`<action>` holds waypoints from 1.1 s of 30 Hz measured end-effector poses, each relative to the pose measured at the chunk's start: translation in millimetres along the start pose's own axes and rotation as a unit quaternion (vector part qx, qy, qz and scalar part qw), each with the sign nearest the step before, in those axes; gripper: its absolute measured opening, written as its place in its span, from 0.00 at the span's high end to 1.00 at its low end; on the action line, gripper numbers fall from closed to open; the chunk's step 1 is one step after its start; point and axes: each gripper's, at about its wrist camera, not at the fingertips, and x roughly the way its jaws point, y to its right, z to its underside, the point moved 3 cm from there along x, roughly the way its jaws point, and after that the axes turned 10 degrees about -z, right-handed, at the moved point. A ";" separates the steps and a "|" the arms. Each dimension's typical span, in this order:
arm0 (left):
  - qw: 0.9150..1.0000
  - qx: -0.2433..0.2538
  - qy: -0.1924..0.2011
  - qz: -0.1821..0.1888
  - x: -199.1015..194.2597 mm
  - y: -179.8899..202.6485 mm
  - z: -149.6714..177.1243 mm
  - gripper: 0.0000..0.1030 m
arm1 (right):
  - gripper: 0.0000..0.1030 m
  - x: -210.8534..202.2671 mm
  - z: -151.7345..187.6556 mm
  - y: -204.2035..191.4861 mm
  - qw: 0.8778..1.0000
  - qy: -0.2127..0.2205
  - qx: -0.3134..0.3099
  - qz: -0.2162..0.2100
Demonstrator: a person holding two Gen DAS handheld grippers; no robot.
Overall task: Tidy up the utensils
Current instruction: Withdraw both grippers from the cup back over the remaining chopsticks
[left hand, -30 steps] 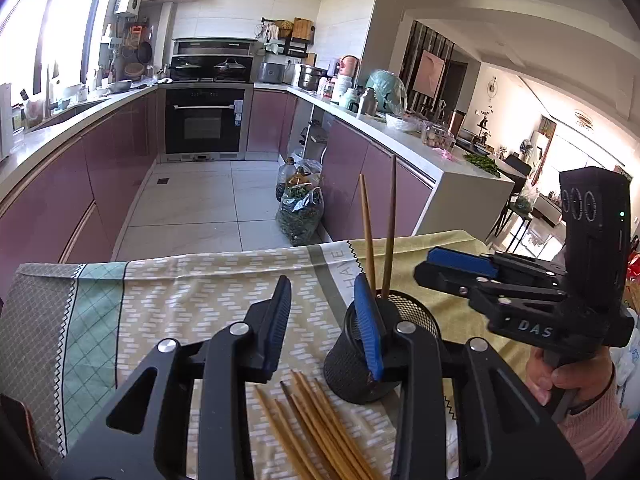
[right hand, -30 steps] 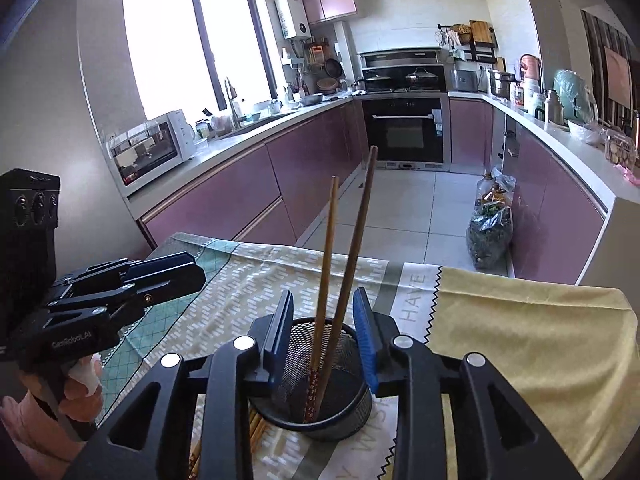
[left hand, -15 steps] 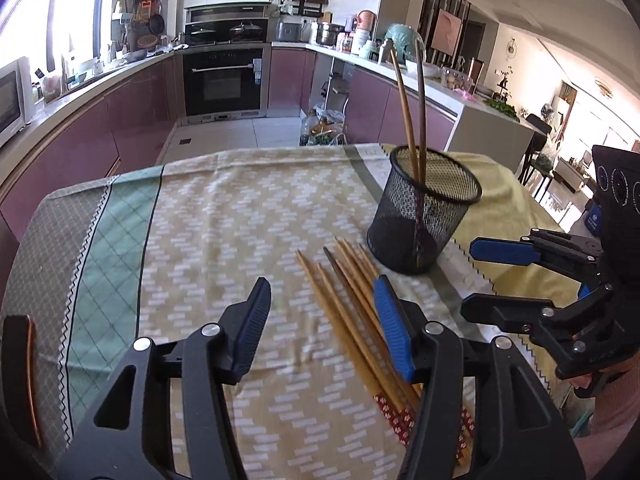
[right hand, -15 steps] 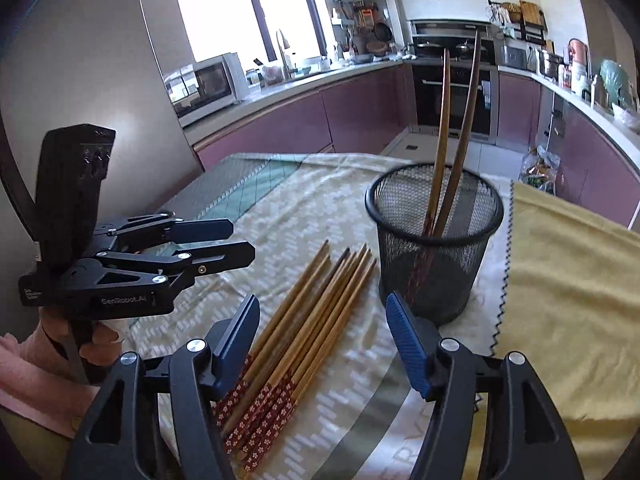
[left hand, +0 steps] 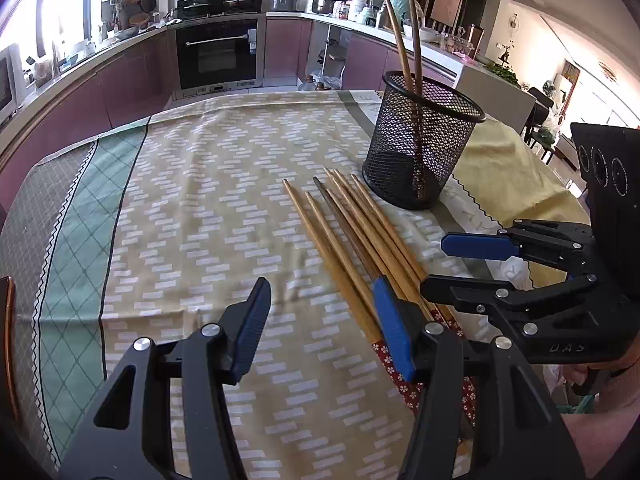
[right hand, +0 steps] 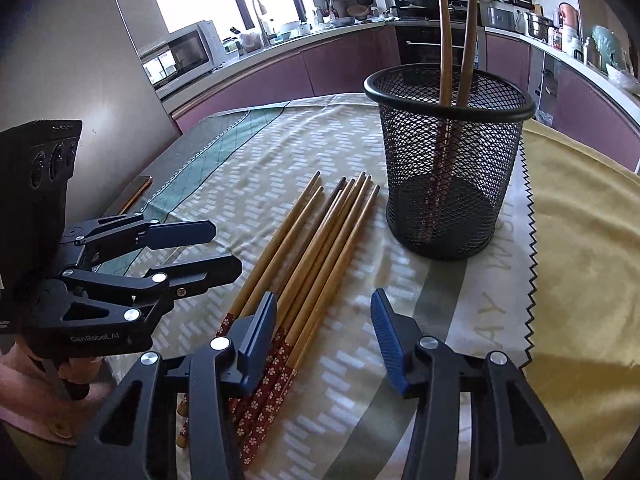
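While both grippers hang over the tabletop, the loose chopsticks (left hand: 352, 240) lie untouched beside the holder (left hand: 420, 140).

Where the patterned cloth (left hand: 200, 200) covers the tabletop, the chopsticks lie in a flat bundle, thin ends toward the black mesh holder, red flowered ends toward the grippers. Two more chopsticks (right hand: 456, 40) stand tilted inside the holder. The left gripper (left hand: 320, 328) is spread with only cloth between its pads, its right pad just over the bundle's edge. The right gripper (right hand: 324, 336) is also spread, its jaws having just been closing, and it pinches nothing; its left pad sits over the bundle's flowered ends, its right pad over bare cloth. A hand (right hand: 24, 380) in a pink sleeve holds the left gripper.
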 end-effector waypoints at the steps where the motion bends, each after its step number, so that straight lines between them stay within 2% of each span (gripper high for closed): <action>1: 1.000 0.001 -0.001 -0.001 0.6 0.5 0.2 0.48 | 0.54 0.6 0.3 -0.9 1.000 -0.001 -0.001 0.000; 10: 1.000 0.004 -0.015 0.000 8.8 3.4 6.7 0.51 | 0.62 8.1 0.0 -4.0 1.000 -0.021 -0.013 0.007; 15: 1.000 0.002 -0.023 0.001 14.1 2.6 8.9 0.52 | 0.62 2.6 -0.2 -0.7 1.000 -0.014 -0.005 0.003; 22: 1.000 -0.001 -0.023 0.003 14.4 0.9 9.5 0.52 | 0.70 0.9 -1.3 10.9 1.000 -0.011 0.014 0.013; 33: 1.000 0.003 -0.027 0.003 17.6 3.8 7.6 0.53 | 0.75 2.6 -2.8 16.0 1.000 -0.016 0.016 0.021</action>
